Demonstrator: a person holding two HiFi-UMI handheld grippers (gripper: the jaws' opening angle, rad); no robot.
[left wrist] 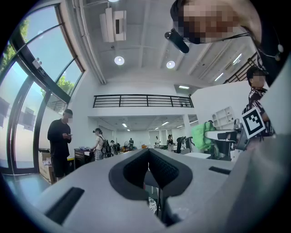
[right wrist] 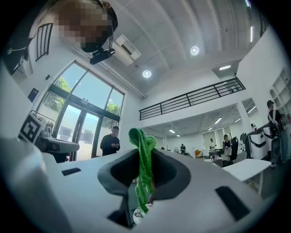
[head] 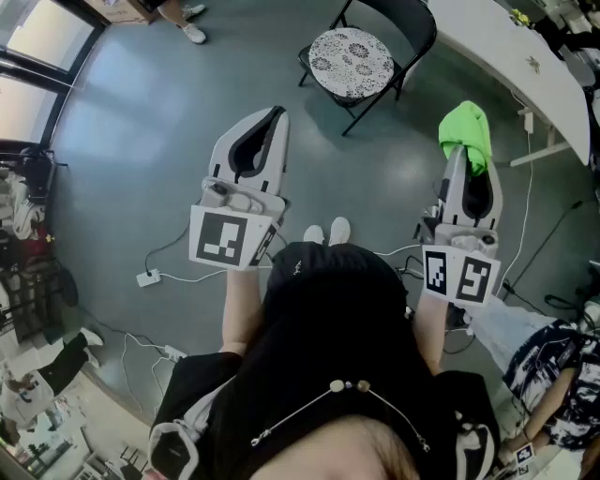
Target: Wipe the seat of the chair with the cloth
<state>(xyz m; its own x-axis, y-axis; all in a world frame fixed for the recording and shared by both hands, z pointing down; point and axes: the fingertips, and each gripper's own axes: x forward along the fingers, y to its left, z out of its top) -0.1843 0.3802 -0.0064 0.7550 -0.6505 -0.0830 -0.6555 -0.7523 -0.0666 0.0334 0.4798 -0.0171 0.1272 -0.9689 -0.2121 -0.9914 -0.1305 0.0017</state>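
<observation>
The person stood on the grey floor [head: 141, 112] with both grippers held out in front. The right gripper [right wrist: 144, 152] had its fingers closed on the green cloth [head: 467, 131], which bunched over the tips and hung down between them. The left gripper [head: 275, 114] had its fingers pressed together with nothing in them. The folding chair [head: 412, 28] stood ahead, well apart from both, its round patterned seat [head: 351, 63] bare, near the white worktop [head: 525, 66].
</observation>
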